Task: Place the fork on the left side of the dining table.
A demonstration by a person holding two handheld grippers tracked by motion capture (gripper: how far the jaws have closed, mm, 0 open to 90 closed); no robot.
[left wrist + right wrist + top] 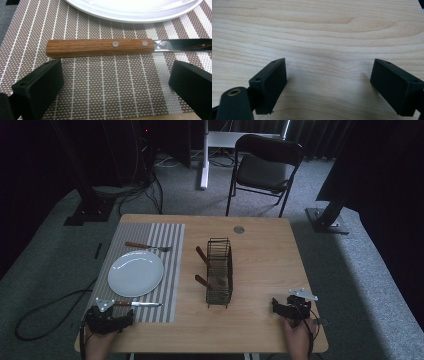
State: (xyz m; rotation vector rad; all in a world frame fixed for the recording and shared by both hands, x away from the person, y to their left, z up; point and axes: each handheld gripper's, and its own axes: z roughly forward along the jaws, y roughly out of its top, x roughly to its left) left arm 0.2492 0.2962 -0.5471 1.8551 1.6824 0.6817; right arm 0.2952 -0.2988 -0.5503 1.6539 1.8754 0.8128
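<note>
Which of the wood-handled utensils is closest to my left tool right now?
The knife on the striped placemat, on the plate's near side, just ahead of the open left tool. The fork lies beyond the plate; two other handles stick out of the wire basket.

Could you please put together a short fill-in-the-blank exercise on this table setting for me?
1. The knife has a handle made of ____.
2. The white plate rests on a ____ placemat.
3. The jaws of the left hand-held gripper are ____, with nothing between them.
4. The fork lies on the side of the plate ____ from the person.

Missing words: wood; striped; open; farthest
</note>
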